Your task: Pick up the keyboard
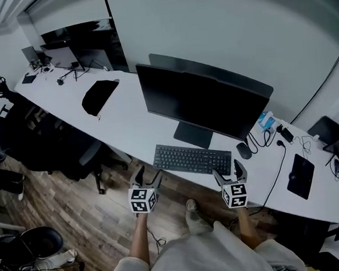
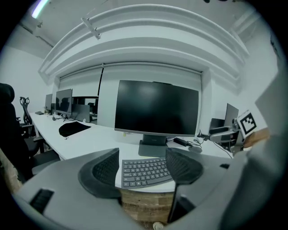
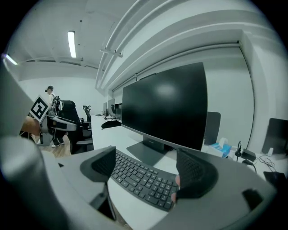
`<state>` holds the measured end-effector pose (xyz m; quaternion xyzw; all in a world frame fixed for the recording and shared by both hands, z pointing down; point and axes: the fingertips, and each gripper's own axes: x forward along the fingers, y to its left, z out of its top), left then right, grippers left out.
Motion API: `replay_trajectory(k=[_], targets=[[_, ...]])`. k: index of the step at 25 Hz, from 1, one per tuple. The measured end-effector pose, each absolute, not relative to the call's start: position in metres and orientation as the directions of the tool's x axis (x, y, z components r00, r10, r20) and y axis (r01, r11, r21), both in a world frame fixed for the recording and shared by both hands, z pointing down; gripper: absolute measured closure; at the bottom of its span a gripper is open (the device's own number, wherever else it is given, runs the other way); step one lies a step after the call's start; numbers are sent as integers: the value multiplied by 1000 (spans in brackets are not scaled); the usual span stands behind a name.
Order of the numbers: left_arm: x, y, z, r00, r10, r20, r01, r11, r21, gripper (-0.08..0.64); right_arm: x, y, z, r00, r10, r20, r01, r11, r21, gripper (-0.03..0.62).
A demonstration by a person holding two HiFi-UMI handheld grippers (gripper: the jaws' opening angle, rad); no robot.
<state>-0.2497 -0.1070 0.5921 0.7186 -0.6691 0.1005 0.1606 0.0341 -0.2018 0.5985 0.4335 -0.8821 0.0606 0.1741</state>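
Looking down from the head view, where is the keyboard (image 1: pixel 192 158)? asks Sam.

Lee says: It lies flat on the white desk (image 1: pixel 128 126), at 6 o'clock from the monitor (image 1: pixel 204 100). Its long near side is just beside the desk's front edge. The mouse (image 1: pixel 244 150) sits at its 3 o'clock.

Sam asks: And the grippers?

Lee says: The left gripper (image 1: pixel 147 176) hangs at the keyboard's 7 o'clock and the right gripper (image 1: pixel 228 173) at its 5 o'clock. Both are off the desk edge, over the wood floor (image 1: pixel 76 209). A black cable (image 1: pixel 273 182) drops off the edge at 3 o'clock from the right one. Bare desk lies at 9 o'clock from the keyboard.

Sam asks: What does the left gripper view show?

Lee says: Its jaws are wide apart and hold nothing. The keyboard's left part and the desk edge show in the gap, farther off.

Sam asks: And the right gripper view?

Lee says: Jaws are wide apart there too, holding nothing. The right jaw is very near the keyboard's right end. I cannot tell if it touches.
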Motion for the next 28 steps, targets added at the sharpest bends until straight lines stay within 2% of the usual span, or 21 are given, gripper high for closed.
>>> replay_trajectory(k=[14, 28], targets=[[-260, -202, 593, 62, -923, 380, -995, -29, 94, 252, 7, -284, 612, -611, -689, 390, -744, 668, 15, 176], [-270, -229, 602, 4, -907, 420, -996, 33, 81, 252, -3, -316, 632, -649, -635, 419, -706, 707, -21, 176]])
